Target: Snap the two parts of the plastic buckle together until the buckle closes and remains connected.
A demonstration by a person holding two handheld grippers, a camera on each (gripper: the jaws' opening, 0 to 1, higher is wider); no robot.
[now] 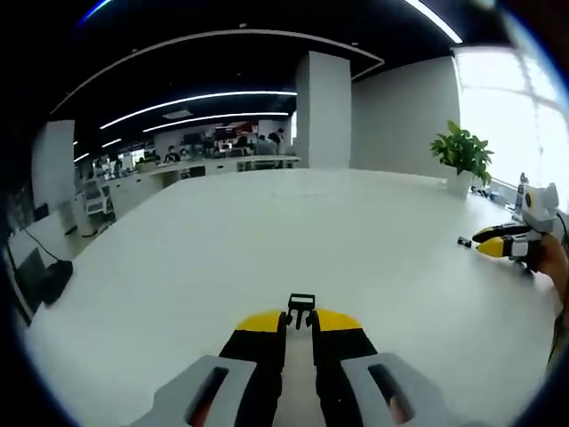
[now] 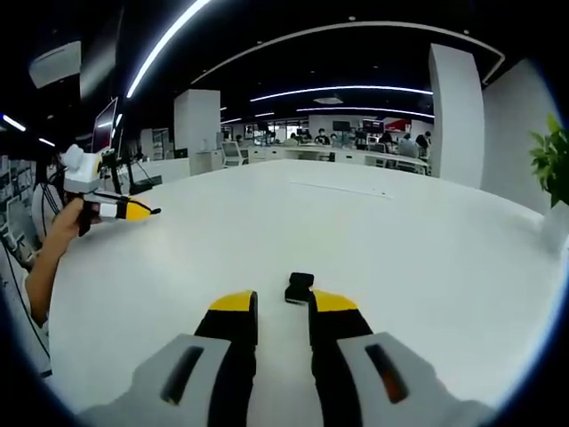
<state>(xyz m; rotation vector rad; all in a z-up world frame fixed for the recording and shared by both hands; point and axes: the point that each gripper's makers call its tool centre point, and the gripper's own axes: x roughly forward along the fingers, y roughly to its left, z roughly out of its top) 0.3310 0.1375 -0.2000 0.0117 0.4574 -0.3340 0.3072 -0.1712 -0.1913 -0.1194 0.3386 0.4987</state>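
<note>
The buckle is unjoined. The left gripper (image 1: 300, 322) pinches the black pronged plastic buckle half (image 1: 300, 309) at its twelve o'clock. The right gripper (image 2: 283, 307), jaws slightly apart, has the black plastic socket half (image 2: 300, 288) at its tips; grip uncertain. Mating remains.

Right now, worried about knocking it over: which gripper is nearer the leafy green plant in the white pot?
Right. The right gripper sits on the plant side of the white table, short of it; the left gripper is across the table, farther off.
</note>
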